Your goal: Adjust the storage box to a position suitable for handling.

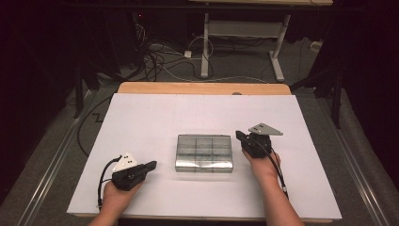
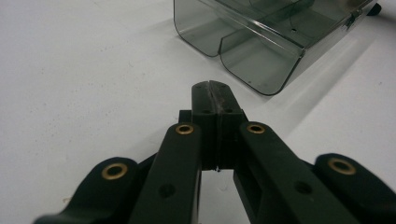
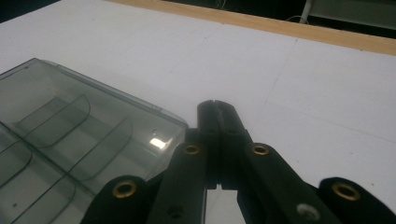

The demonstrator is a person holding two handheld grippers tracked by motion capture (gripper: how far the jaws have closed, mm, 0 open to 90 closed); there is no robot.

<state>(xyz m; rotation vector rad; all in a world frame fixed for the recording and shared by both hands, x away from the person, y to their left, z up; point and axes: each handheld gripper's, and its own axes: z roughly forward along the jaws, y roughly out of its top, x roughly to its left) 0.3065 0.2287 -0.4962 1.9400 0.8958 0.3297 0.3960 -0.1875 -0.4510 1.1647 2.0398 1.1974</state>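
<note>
While I hold a black two-jaw gripper in each hand, the smoky grey transparent plastic organiser box [image 1: 204, 153] with its inner dividers sits closed near the middle of the white table sheet [image 1: 155, 117], between my two hands. My left gripper [image 1: 149, 165] rests low on the sheet, near the box's front left corner but apart from it; in the left gripper view its jaws are pressed together with nothing between them, and the box [image 2: 261, 42] lies ahead and to the right of the tips. My right gripper [image 1: 240, 135] sits just beside the box's right side; in the right gripper view its jaws are likewise pressed flat together and empty, the tips pointing past the box's corner over bare sheet, with the box lid [image 3: 79, 140] lying to the left. I cannot tell from these views whether that gripper touches the box wall.

As I judge it, the work on the box has hardly begun: the lid looks down, the compartments I can see through the plastic appear empty, and neither gripper has a hold on anything. What is left, I think, is nearly everything: spread one pair of jaws, get a purchase on the lid edge or latch, and steady the box with the other hand.
</note>
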